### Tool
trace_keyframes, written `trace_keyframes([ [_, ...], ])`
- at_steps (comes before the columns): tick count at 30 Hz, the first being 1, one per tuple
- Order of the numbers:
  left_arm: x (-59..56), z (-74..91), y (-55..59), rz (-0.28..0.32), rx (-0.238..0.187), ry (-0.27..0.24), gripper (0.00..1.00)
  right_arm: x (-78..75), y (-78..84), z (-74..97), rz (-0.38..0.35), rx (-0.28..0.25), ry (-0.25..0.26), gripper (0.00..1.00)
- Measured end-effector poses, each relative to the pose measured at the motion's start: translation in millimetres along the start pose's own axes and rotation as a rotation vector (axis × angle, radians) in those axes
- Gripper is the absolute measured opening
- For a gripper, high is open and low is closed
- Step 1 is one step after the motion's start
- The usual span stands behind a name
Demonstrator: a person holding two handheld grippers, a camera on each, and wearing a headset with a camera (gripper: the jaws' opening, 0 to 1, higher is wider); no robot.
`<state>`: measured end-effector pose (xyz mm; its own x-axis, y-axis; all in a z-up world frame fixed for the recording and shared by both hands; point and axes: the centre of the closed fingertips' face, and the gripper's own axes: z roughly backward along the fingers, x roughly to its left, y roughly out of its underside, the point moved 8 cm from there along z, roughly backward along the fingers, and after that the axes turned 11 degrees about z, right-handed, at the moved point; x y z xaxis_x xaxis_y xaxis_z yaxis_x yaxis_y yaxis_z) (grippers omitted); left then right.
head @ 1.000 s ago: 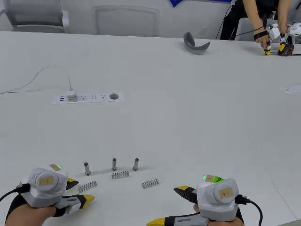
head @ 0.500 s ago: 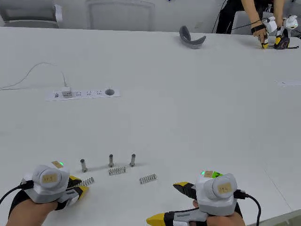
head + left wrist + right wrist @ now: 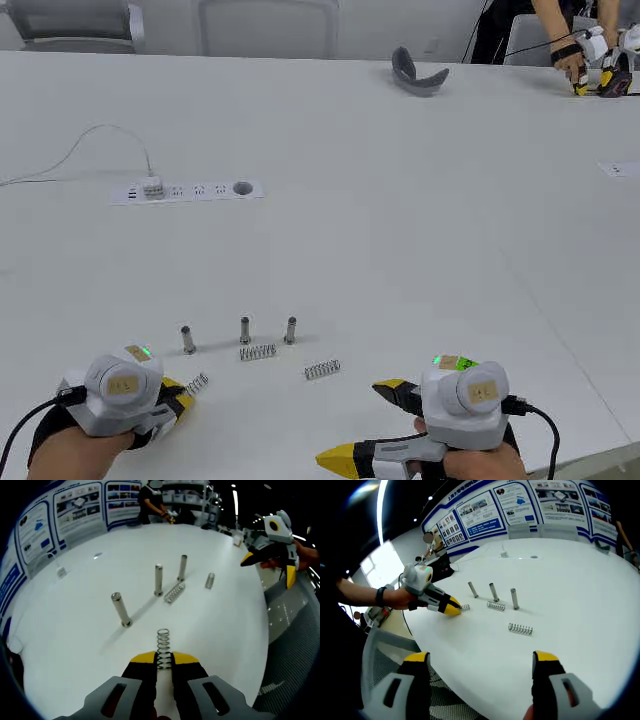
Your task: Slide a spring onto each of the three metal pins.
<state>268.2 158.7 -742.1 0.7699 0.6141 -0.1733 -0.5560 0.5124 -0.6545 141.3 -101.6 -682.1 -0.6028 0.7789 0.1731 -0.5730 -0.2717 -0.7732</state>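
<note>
Gripping a spring (image 3: 163, 639) by its end, left gripper (image 3: 163, 657) fingers closed, right gripper (image 3: 480, 656) fingers wide apart, empty

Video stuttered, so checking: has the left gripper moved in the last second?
Yes, slightly. Against the leftmost pin, the left gripper shifted right, and its jaws closed on the near spring.

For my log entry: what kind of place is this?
Probably an office or lab meeting room: a big white table with a power strip, chairs behind it, and posters on the wall.
</note>
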Motion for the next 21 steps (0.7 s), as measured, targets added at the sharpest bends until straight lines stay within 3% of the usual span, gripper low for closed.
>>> trace_keyframes([
  [10, -7.6, 25.6, 7.9, 0.045, -0.034, -0.021, 0.11, 3.0, -3.7, 0.5, 0.009, -0.006, -0.012, 0.85],
  [21, -23.5, 52.5, 7.2, 0.028, -0.079, -0.015, 0.11, 11.5, -4.4, -9.4, 0.018, 0.001, -0.054, 0.85],
])
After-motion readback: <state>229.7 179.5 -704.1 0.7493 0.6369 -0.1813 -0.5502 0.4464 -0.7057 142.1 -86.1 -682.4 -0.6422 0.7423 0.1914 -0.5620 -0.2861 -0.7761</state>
